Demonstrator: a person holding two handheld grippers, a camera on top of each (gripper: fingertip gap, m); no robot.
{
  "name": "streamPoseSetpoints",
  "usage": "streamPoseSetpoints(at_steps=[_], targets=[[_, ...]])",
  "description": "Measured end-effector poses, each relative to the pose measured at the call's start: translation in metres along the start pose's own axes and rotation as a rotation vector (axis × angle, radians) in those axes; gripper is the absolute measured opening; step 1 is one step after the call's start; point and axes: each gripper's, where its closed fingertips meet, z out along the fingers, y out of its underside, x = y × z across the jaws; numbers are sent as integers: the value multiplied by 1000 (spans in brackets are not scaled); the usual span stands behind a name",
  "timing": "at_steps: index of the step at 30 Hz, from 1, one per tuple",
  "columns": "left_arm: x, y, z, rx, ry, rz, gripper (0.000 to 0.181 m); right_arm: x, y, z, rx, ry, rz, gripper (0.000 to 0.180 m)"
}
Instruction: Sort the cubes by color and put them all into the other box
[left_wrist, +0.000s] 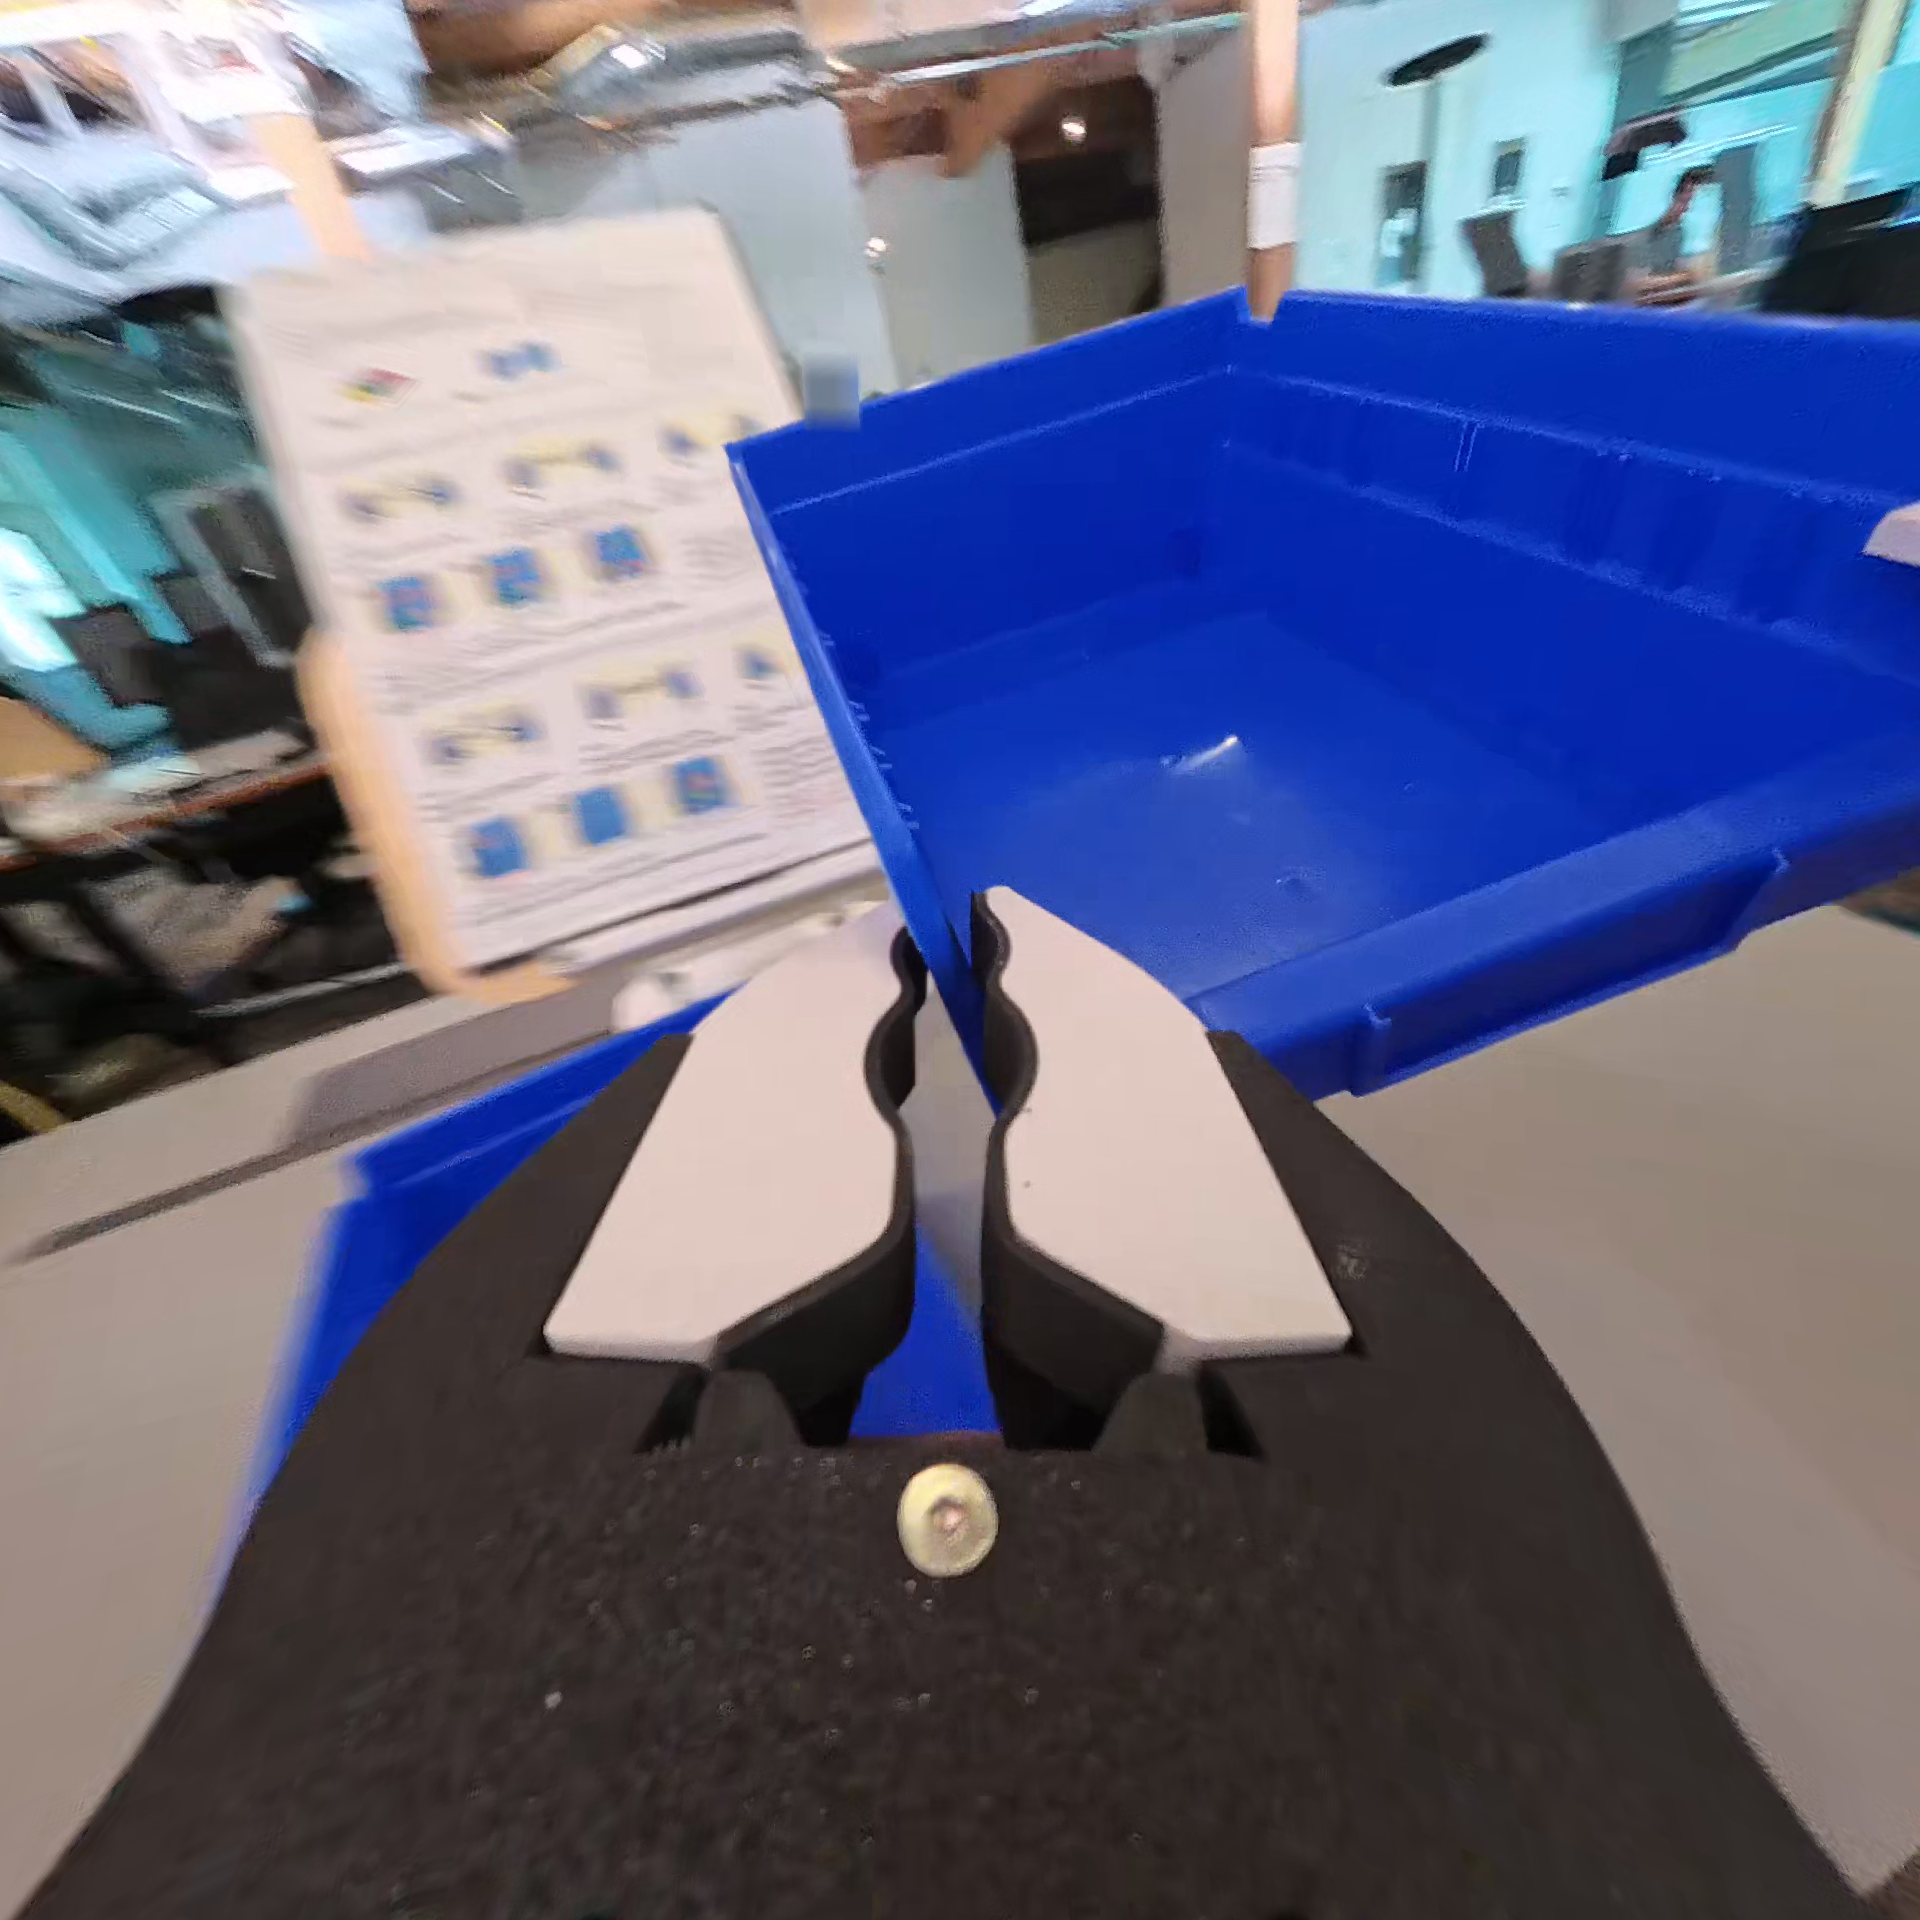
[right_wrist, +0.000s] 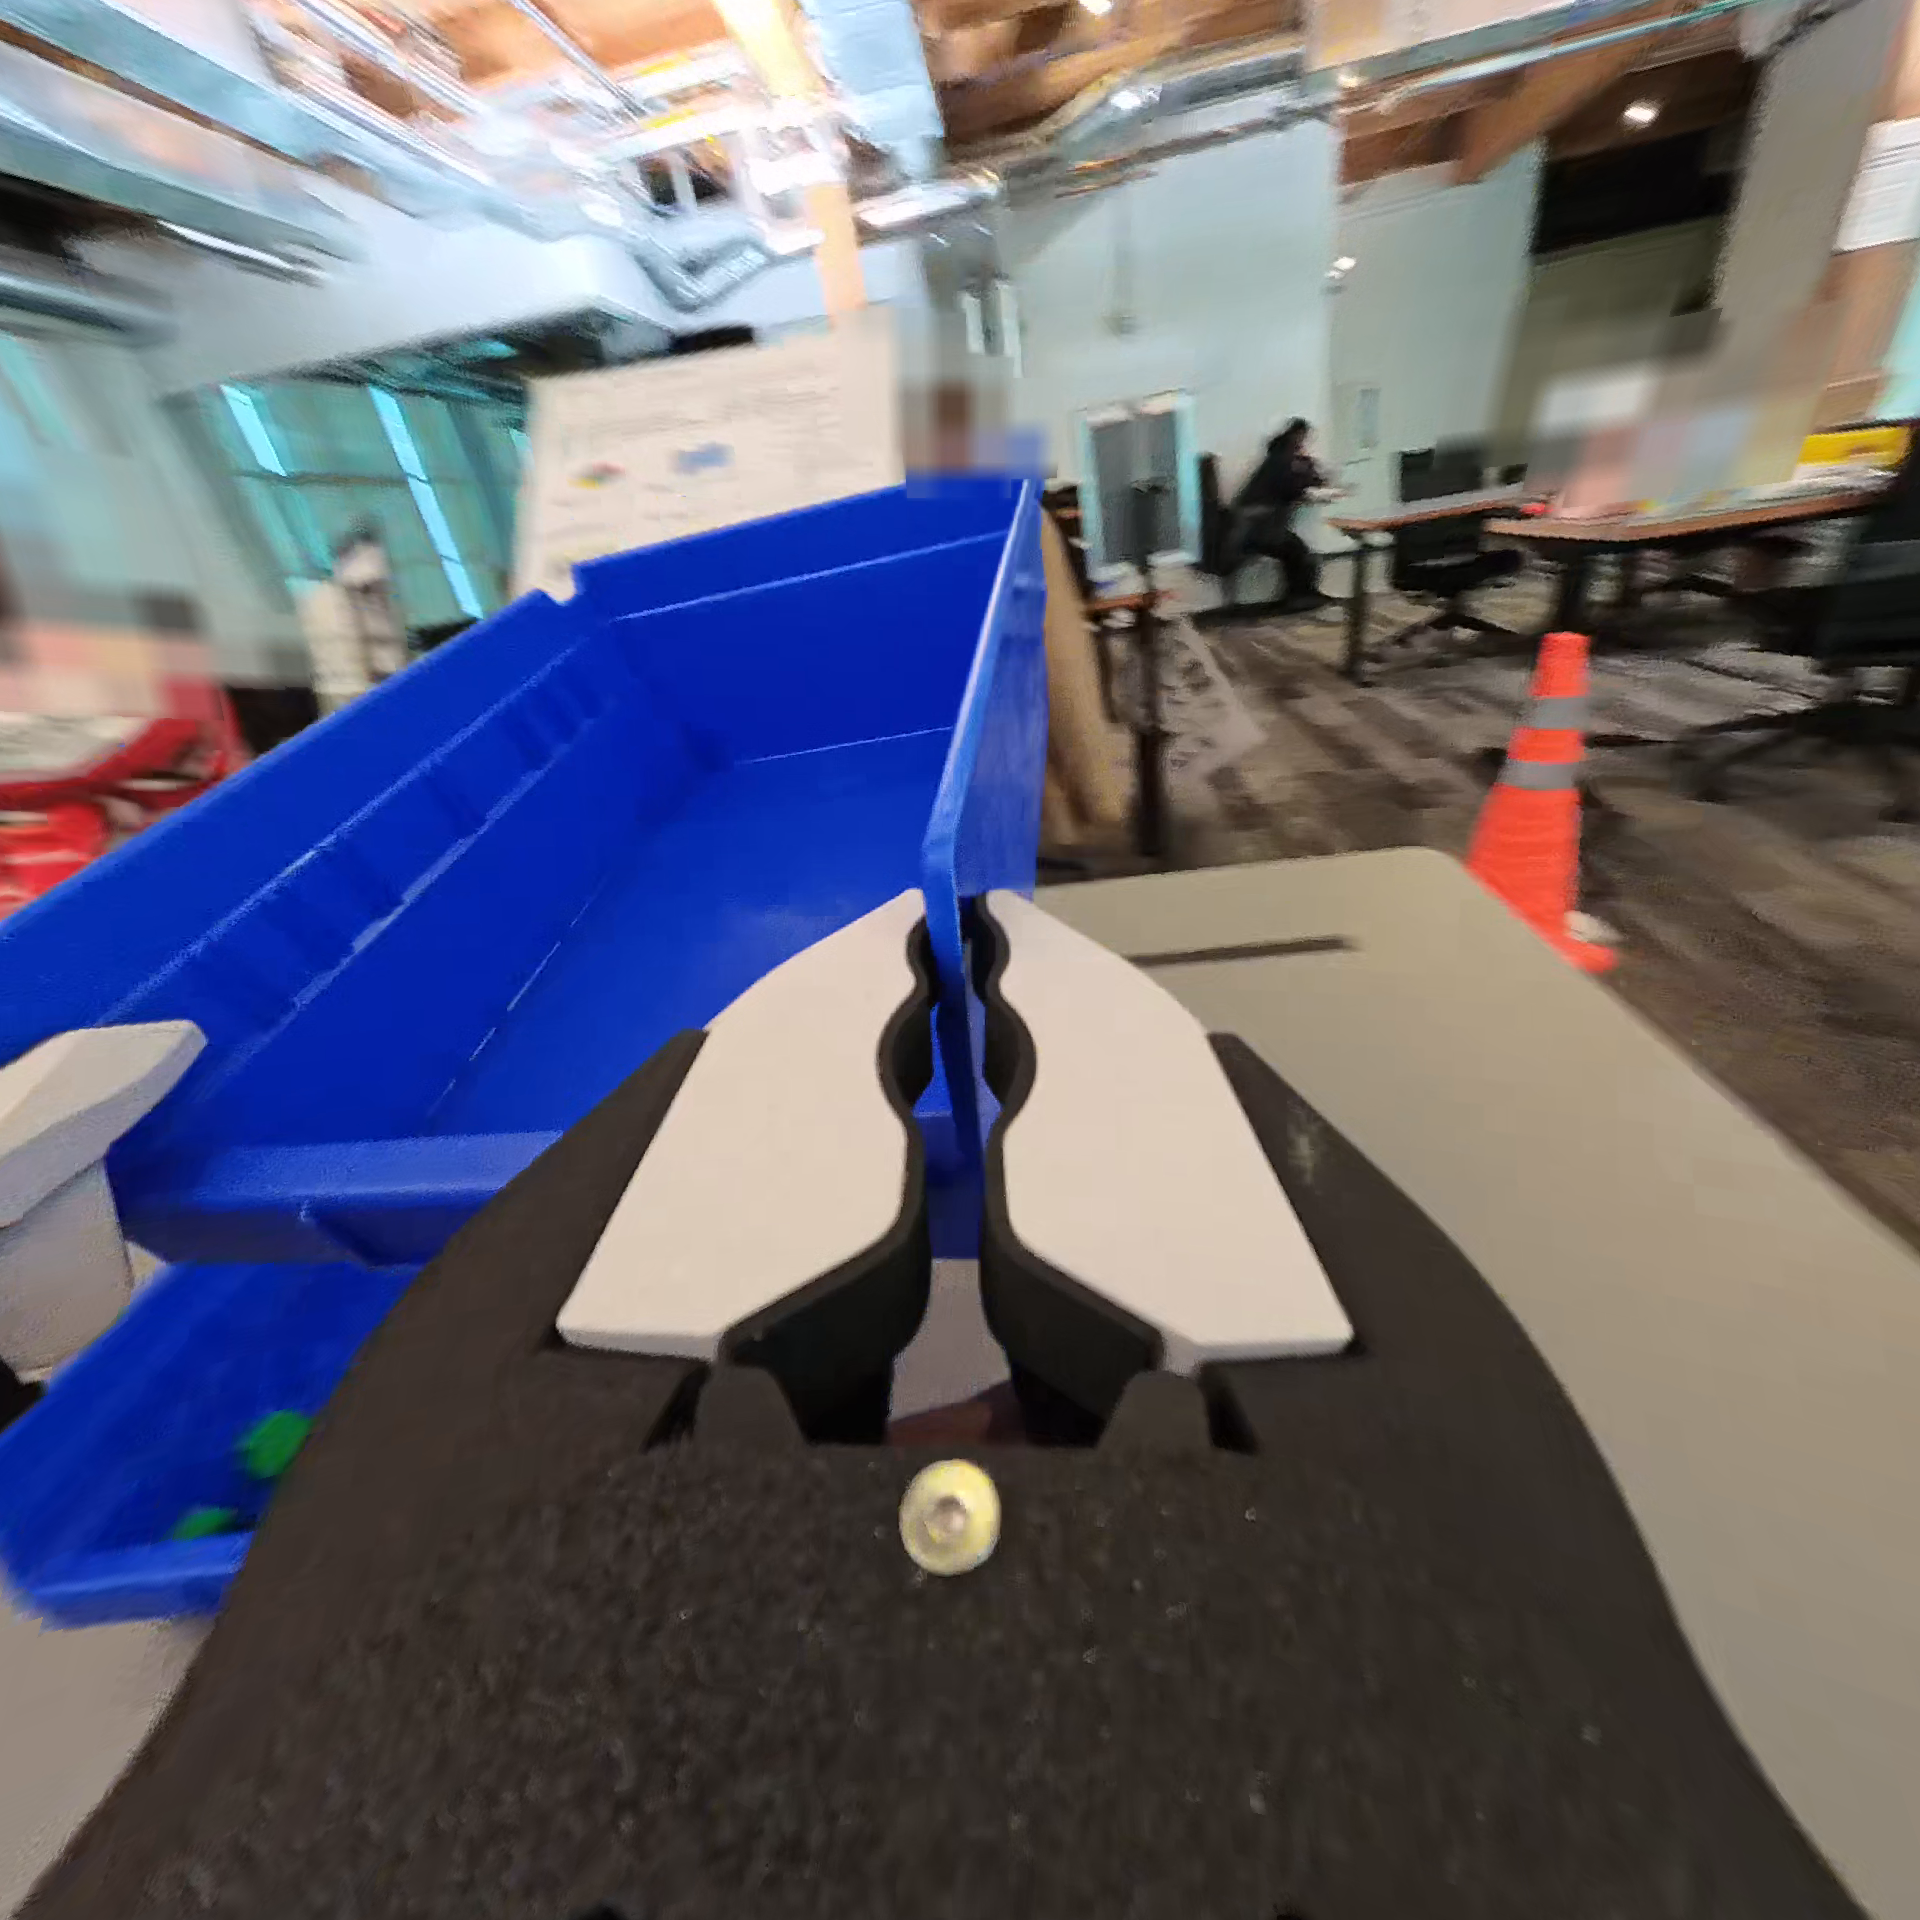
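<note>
Pinching opposite walls of the tilted empty blue bin (left_wrist: 1351, 623), left gripper (left_wrist: 945, 935) and right gripper (right_wrist: 951, 925) risk dropping it (thin edge holds).

Lower blue box (right_wrist: 114, 1455) mostly hidden by right gripper (right_wrist: 951, 925); green bits (right_wrist: 272, 1442) inside blurred, shape unclear; board (left_wrist: 540, 582) pics unreadable.

The blue bin (left_wrist: 1351, 644) looks like moulded plastic — smooth, glossy on its floor. The left gripper (left_wrist: 948, 956) has matt grey fingers (left_wrist: 769, 1143) on grainy black backing, with a shiny metal screw (left_wrist: 948, 1520). The table (right_wrist: 1455, 1091) is matt grey.
</note>
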Motion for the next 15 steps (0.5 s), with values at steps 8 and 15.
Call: streamPoseSetpoints(at_steps=[8, 15], targets=[[169, 72, 118, -155, 164, -131, 5, 202, 77, 16, -219, 142, 34, 5], [232, 143, 139, -329, 253, -9, 13, 273, 162, 37, -442, 77, 52, 4]])
